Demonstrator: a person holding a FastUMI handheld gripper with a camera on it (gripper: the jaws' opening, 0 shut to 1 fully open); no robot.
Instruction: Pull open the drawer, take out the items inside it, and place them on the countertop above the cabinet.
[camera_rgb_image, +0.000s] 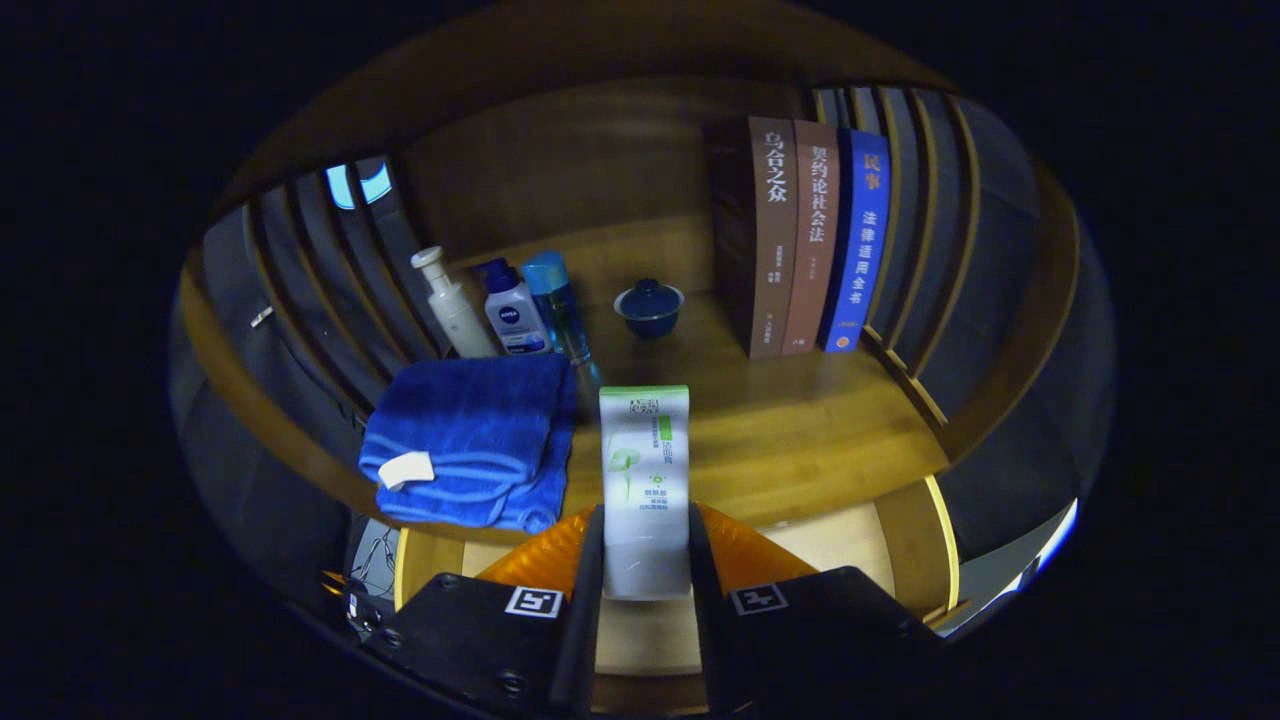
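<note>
Gripper (645, 560) fingers clamp an upright tube (644, 480) above the open drawer (850, 560).

On the desk (800, 430), a towel (470, 440) lies at the left front edge, three bottles (505, 305) behind it. A lidded cup (649, 307) sits mid-desk toward the back, books (810, 250) upright to its right. A tube (645, 480) stands between the tongs (645, 570), both fingers touching it, above the open drawer (850, 550).

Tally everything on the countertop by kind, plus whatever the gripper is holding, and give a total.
Books, upright: 3
Bottles, standing behind the towel: 3
Folded blue towel: 1
Lidded blue cup: 1
Tube, clamped between the fingers of the gripper: 1
Total: 9
</note>
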